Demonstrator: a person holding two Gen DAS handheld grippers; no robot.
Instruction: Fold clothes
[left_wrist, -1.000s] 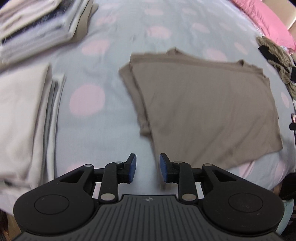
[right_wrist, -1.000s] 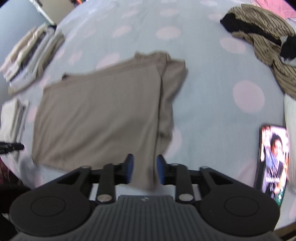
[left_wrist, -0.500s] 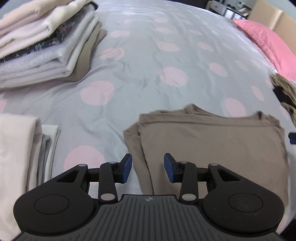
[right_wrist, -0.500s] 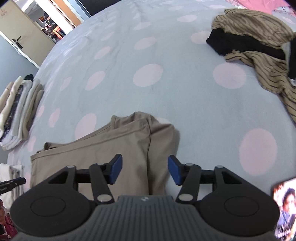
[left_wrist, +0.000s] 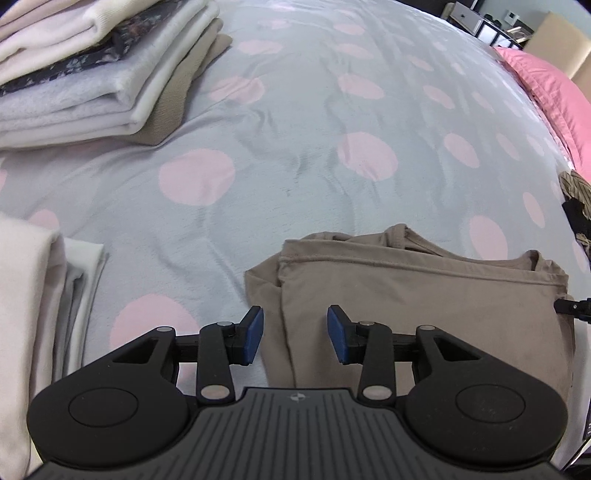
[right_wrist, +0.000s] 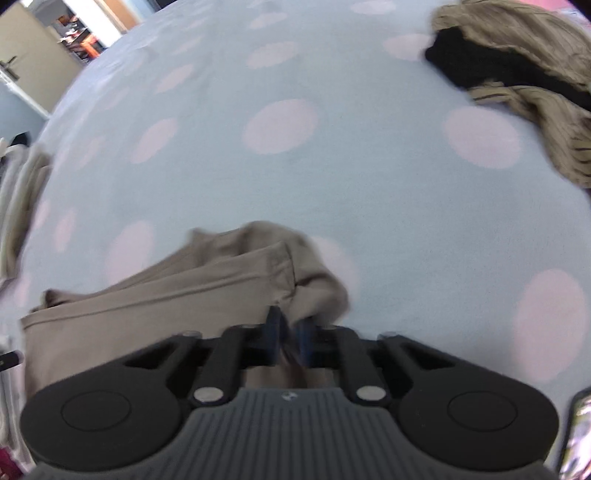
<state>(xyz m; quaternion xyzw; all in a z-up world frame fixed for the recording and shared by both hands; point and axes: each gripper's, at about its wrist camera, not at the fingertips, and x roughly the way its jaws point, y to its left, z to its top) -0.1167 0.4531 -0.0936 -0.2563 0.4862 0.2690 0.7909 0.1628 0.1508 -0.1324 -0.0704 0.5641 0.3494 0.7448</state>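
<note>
Left wrist view: the left hand-held gripper (left_wrist: 291, 338) hangs wide open with nothing between its pads, right over the near left corner of the tan shirt (left_wrist: 424, 295). The shirt lies partly folded on the bed (left_wrist: 295, 122), a stitched hem running across its far side. It looks thin, soft and floppy, so it'll probably sag and slide unless both corners get pinched through all the layers. Best bite here seems to be that doubled left edge just ahead of the pads. A folded stack (left_wrist: 92, 66) sits well off at far left, another pile (left_wrist: 40, 314) near left, and there's lots of bare bed beyond the shirt to fold toward.

Right wrist view: it's blurry, but the right hand-held gripper (right_wrist: 288, 336) is clamped narrow on the shirt's (right_wrist: 166, 295) bunched right corner. A striped heap (right_wrist: 524, 70) sits well apart at far right, and a phone edge (right_wrist: 578, 435) pokes in near right. Open bed ahead.
</note>
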